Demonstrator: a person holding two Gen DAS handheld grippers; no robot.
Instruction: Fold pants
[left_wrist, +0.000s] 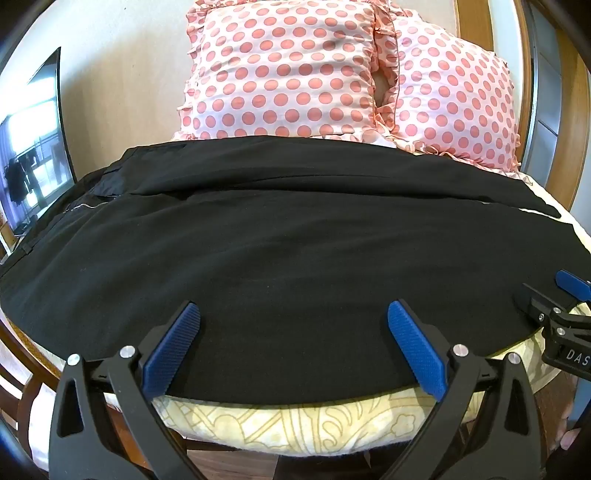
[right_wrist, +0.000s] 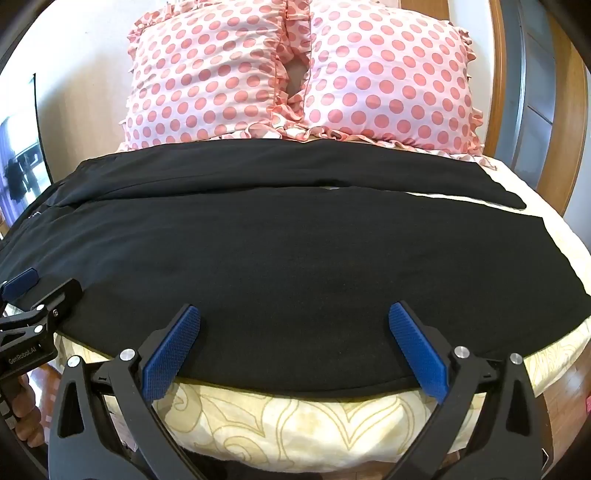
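1. Black pants are spread flat across the bed, below two polka-dot pillows.
2. The pants' near edge is straddled by the left gripper and right gripper, both released, jaws wide apart.
3. Bare sheet is seen right of the pants' hems.

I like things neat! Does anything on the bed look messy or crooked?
Mostly neat. The black pants lie flat across the bed, but the two legs aren't lined up: the far leg's end pokes out past the near one at the right. Both pillows sit tidy.
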